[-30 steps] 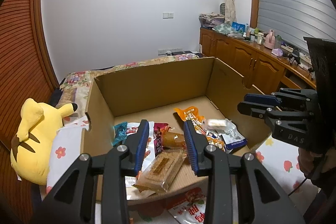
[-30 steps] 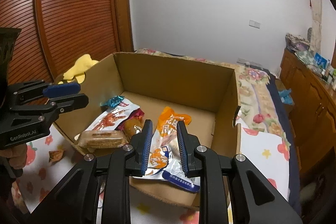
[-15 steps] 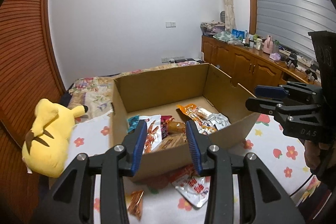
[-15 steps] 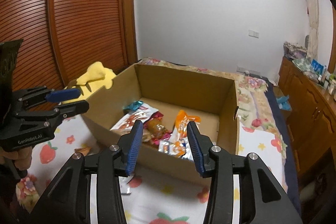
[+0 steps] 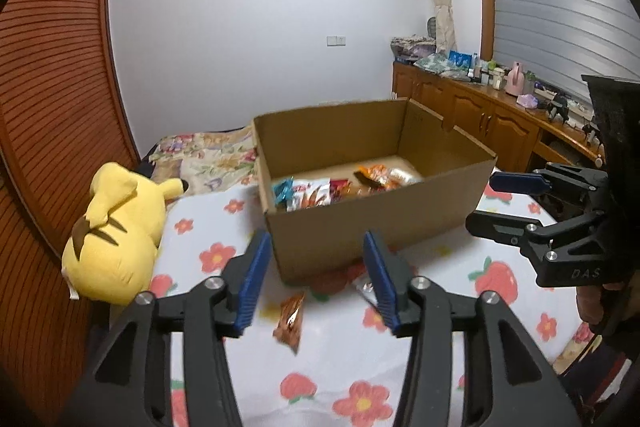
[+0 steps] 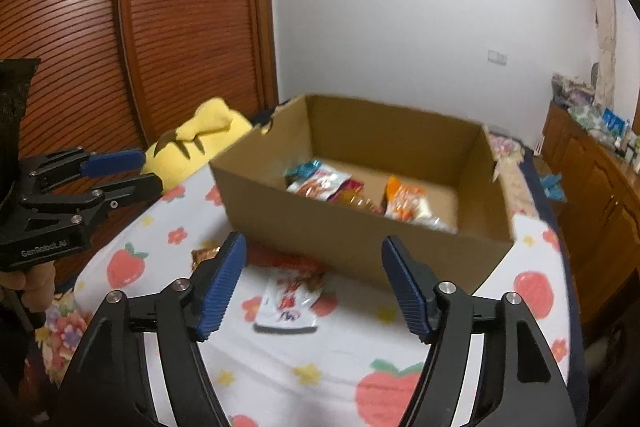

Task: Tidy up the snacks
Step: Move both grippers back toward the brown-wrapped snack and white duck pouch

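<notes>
An open cardboard box point(image 5: 372, 227) point(image 6: 360, 231) stands on the flowered bedspread with several snack packets point(image 5: 312, 193) point(image 6: 328, 187) inside. A small orange packet point(image 5: 290, 319) point(image 6: 205, 254) lies on the spread in front of the box. A white and red packet point(image 6: 290, 301) lies beside it, partly seen in the left wrist view point(image 5: 366, 287). My left gripper point(image 5: 316, 281) is open and empty above the orange packet. My right gripper point(image 6: 314, 285) is open and empty above the white and red packet.
A yellow plush toy point(image 5: 116, 227) point(image 6: 200, 139) lies left of the box by the wooden slatted doors point(image 6: 100, 47). Wooden cabinets point(image 5: 480, 123) with clutter run along the right wall. The flowered bedspread point(image 6: 320, 367) stretches in front of the box.
Both grippers have pulled back from over the box and dropped toward the bedspread in front of it. Both have opened wider. The packets on the spread have come into view.
</notes>
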The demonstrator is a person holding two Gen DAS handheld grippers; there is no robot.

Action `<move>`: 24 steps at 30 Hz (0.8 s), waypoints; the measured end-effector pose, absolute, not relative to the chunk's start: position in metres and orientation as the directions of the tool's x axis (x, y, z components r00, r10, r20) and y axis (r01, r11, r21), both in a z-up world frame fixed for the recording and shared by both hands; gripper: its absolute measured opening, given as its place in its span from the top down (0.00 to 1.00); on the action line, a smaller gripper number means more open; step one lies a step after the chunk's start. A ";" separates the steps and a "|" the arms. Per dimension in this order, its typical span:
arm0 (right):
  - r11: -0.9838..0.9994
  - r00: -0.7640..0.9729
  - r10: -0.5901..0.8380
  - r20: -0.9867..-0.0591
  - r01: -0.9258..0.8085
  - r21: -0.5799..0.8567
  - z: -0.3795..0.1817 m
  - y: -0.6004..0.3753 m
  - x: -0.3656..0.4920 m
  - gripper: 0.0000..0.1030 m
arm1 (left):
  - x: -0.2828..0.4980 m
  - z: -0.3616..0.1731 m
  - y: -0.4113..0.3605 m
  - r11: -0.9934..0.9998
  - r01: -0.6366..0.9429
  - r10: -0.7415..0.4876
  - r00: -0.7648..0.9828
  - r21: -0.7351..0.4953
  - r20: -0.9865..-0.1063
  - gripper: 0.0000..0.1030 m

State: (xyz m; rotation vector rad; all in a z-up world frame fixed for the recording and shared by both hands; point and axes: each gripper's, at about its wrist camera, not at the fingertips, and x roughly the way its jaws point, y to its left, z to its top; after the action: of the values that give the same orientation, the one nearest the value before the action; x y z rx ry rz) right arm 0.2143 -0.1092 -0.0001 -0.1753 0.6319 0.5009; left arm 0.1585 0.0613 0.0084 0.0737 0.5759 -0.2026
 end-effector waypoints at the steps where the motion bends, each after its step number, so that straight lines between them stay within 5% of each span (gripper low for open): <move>1: 0.864 0.679 0.394 -0.620 -0.503 -0.001 -0.005 -0.107 0.214 0.29 | 0.157 0.005 0.063 0.978 0.209 -0.168 0.816 0.012 -0.554 0.51; 24: 0.846 0.485 0.314 -0.817 -0.533 0.009 -0.105 -0.061 0.262 0.30 | 0.170 -0.087 0.098 0.988 0.153 -0.129 0.695 -0.030 -0.708 0.52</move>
State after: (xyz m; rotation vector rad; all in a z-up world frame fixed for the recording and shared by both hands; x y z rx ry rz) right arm 0.2620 -0.0614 -0.1047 -0.2607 0.9318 0.5225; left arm 0.1702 0.0976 -0.0871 0.0315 0.7873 -0.1573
